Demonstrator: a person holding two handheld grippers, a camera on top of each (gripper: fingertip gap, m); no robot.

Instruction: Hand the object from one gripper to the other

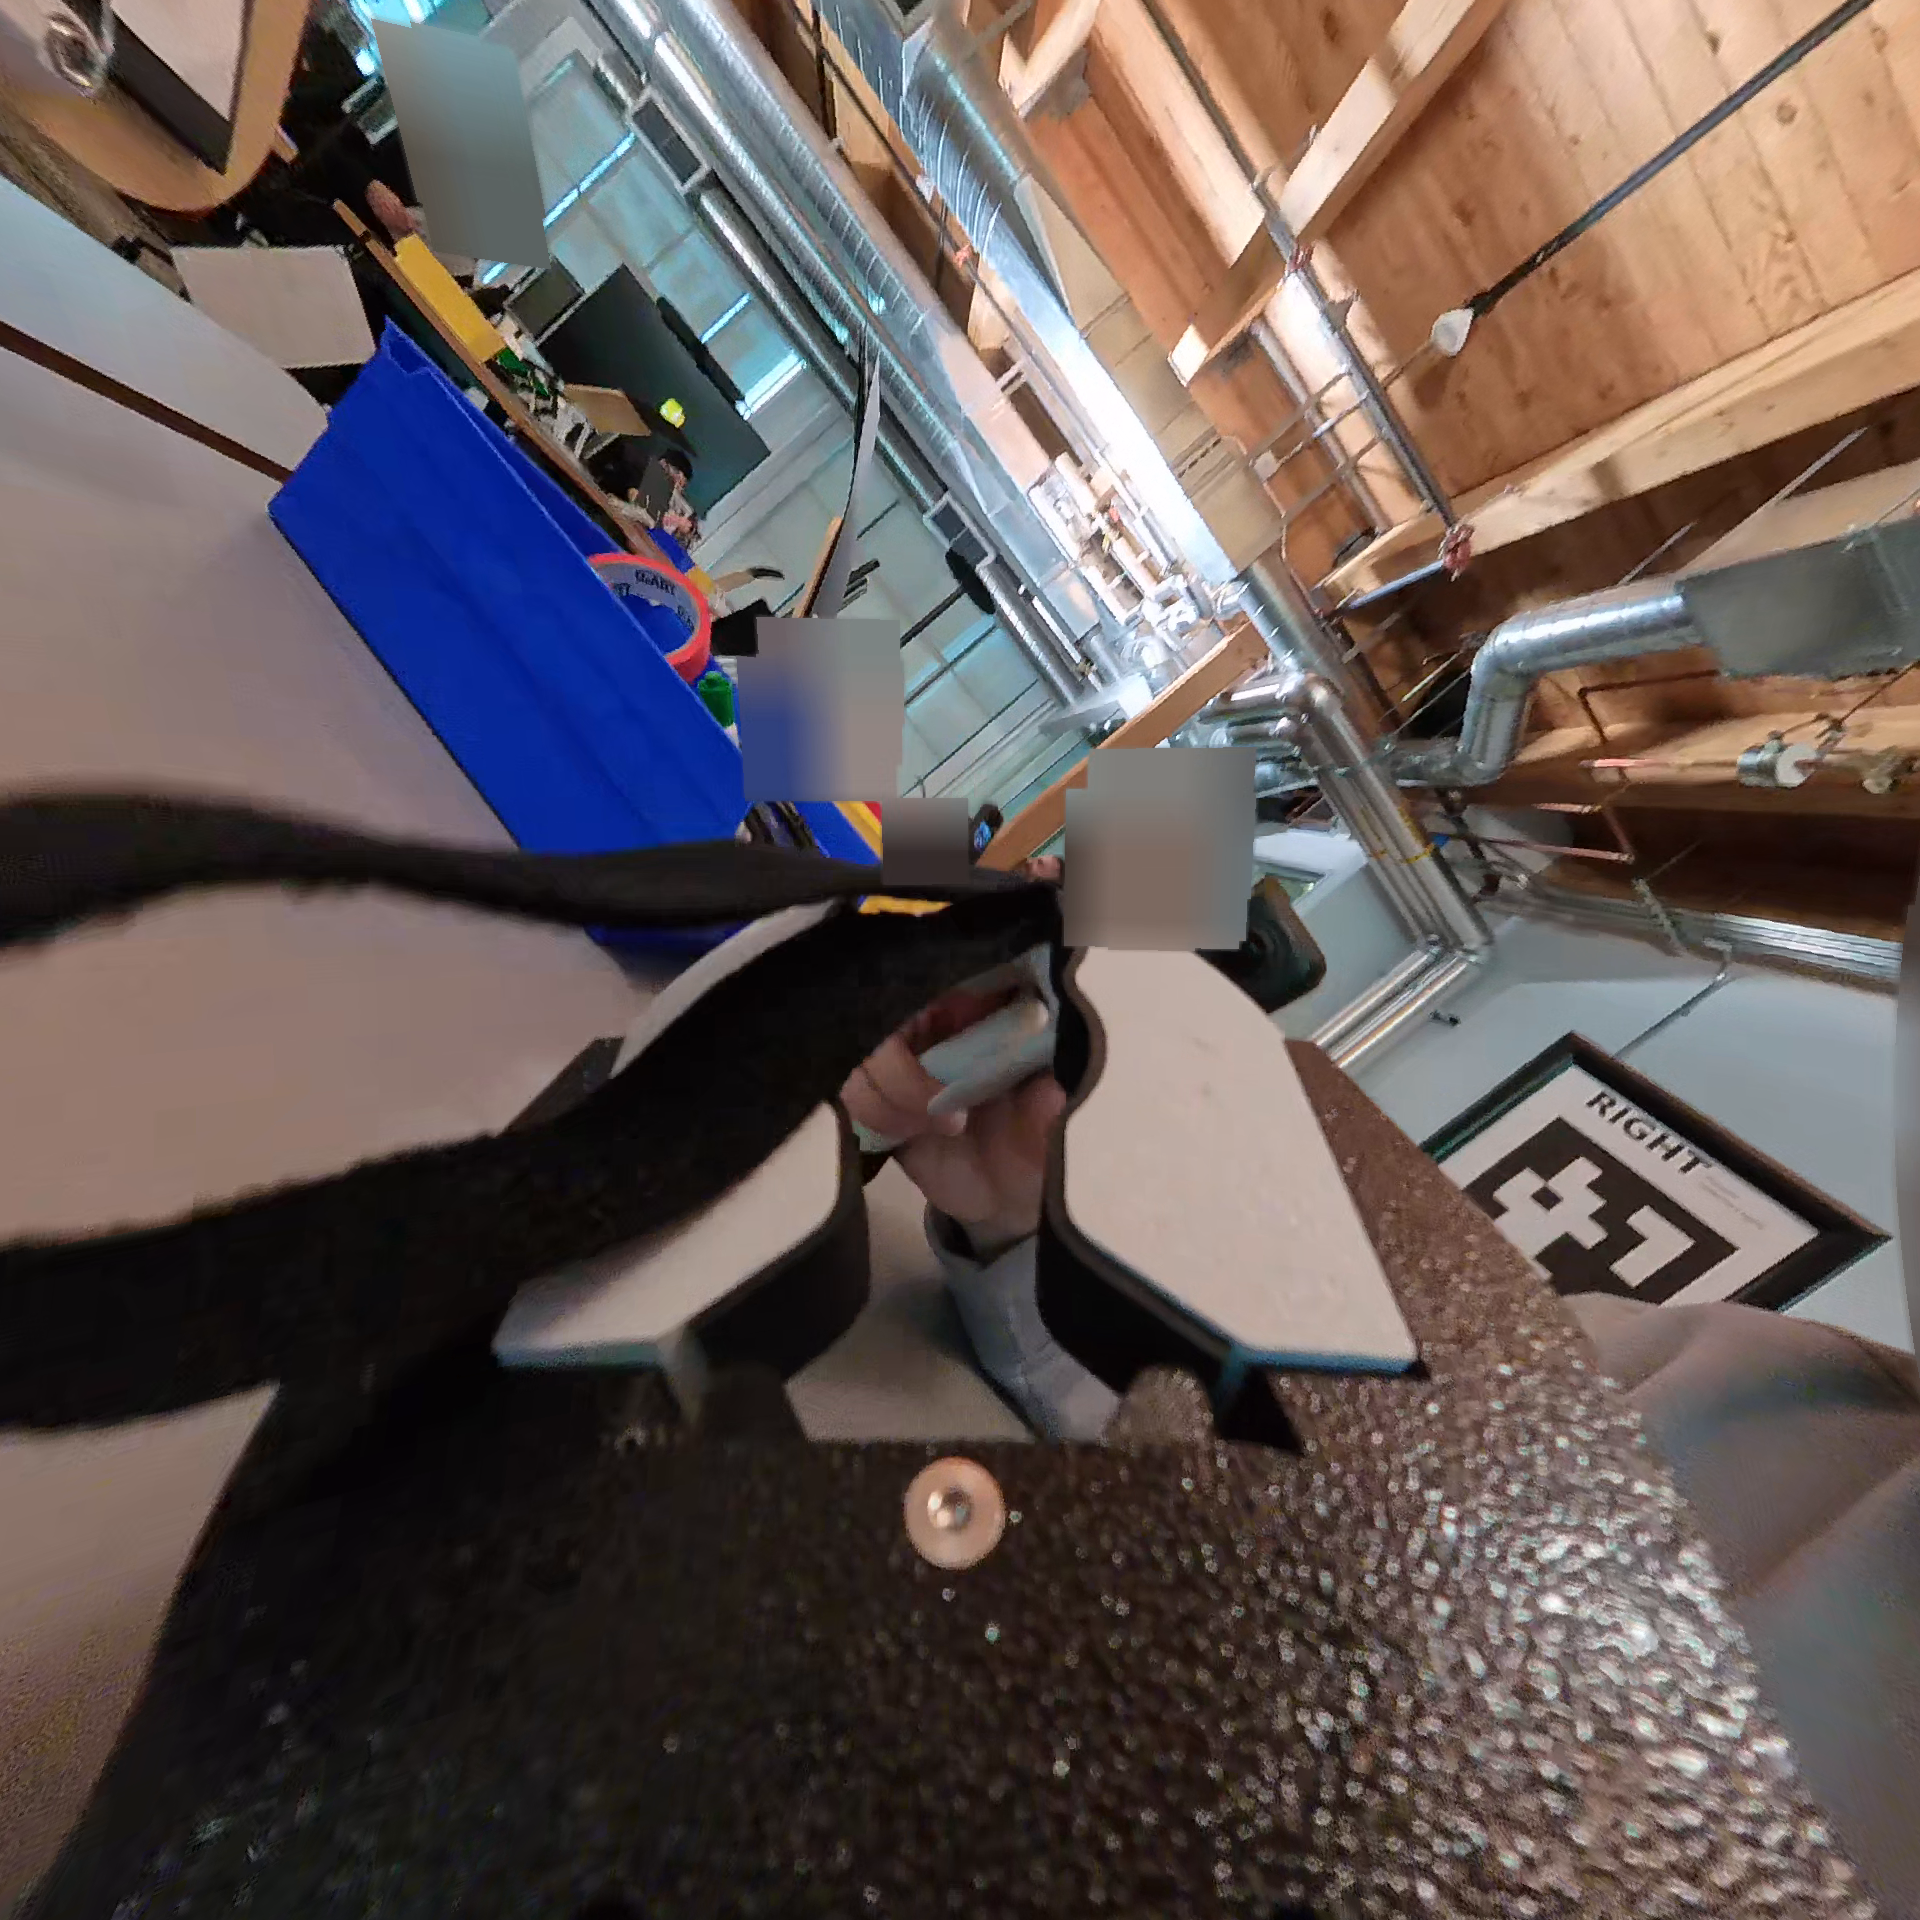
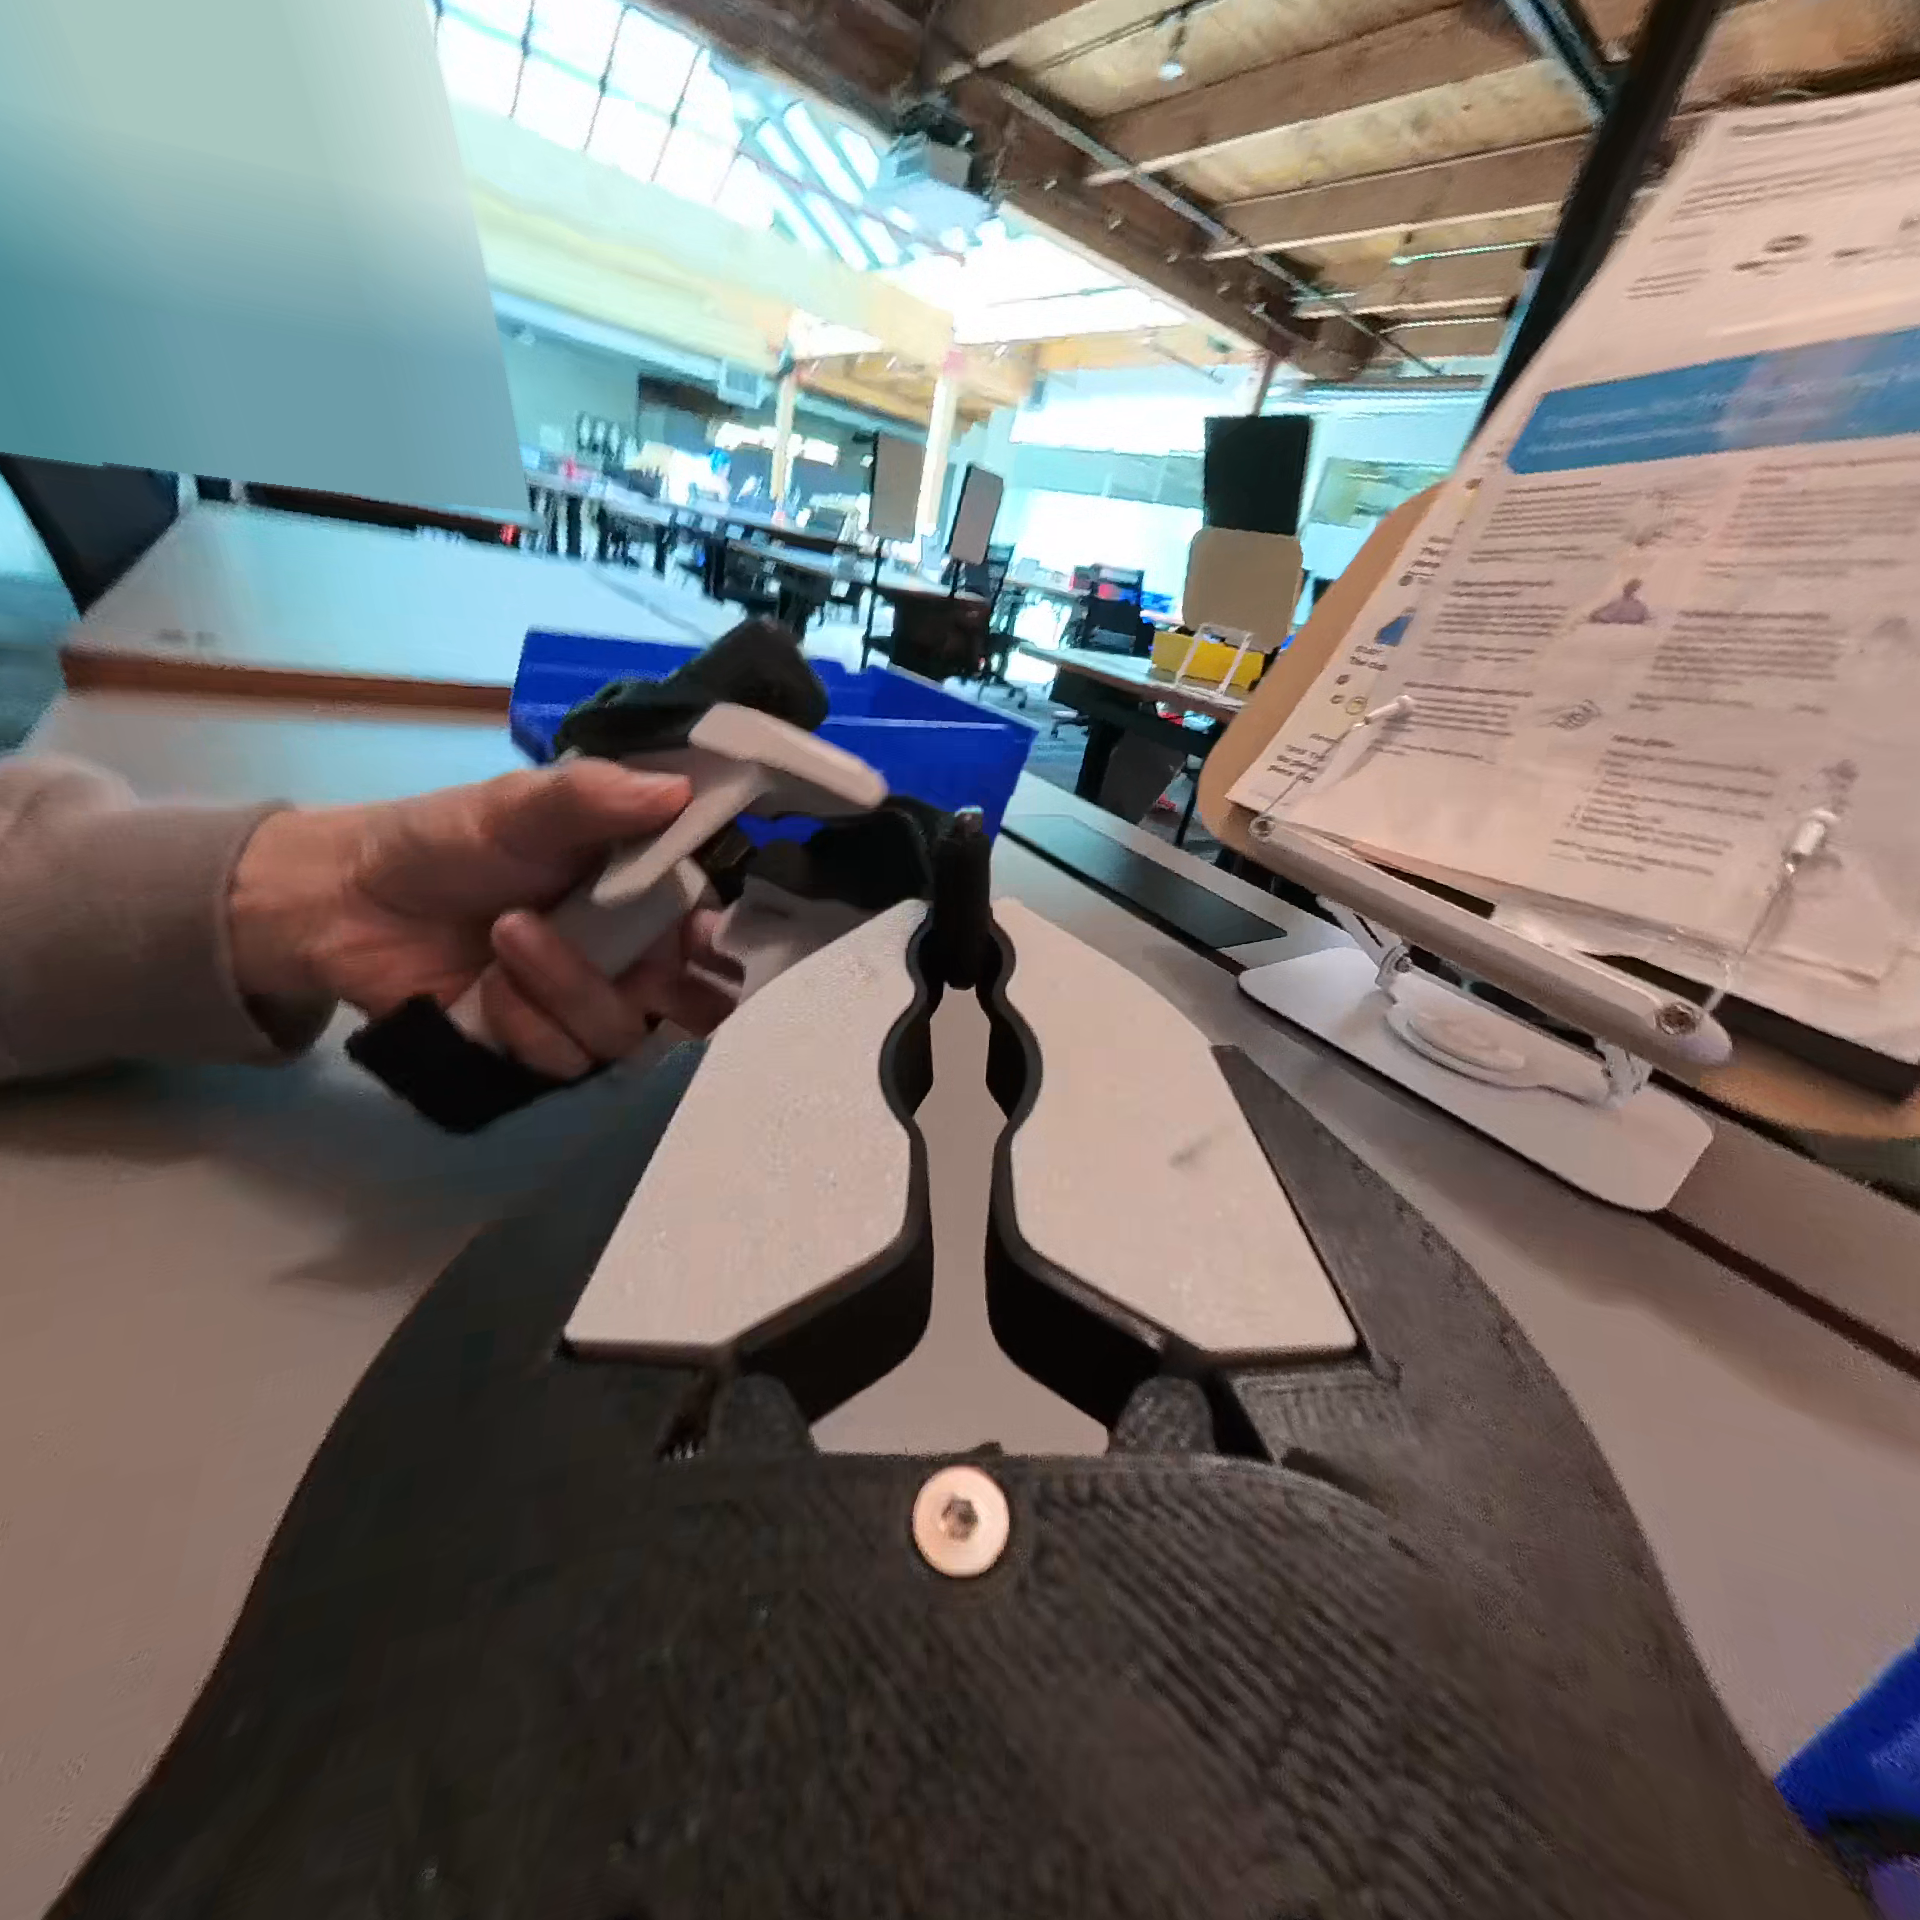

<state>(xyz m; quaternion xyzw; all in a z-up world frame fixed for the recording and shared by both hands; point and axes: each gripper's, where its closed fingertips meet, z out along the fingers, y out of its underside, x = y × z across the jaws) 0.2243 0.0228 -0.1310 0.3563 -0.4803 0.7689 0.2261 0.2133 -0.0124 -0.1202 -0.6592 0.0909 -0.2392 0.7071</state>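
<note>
A black fabric strap (image 1: 468,883) runs in from the left of the left wrist view and lies across the top of one finger (image 1: 748,1226) of my left gripper (image 1: 956,935). The left jaws stand apart and do not press on the strap; a hand on a grey handle (image 1: 987,1049) shows through the gap. In the right wrist view my right gripper (image 2: 961,935) is shut on the strap's end (image 2: 961,883), which stands up edge-on between the fingertips. The left gripper (image 2: 769,764), held by a hand (image 2: 416,894), is close on the left.
A blue bin (image 1: 468,582) with a tape roll (image 1: 665,613) stands on the grey table (image 1: 208,727); it also shows behind the grippers in the right wrist view (image 2: 935,738). A document stand with papers (image 2: 1558,727) is at the right. Left tips to right tips: about 5 centimetres.
</note>
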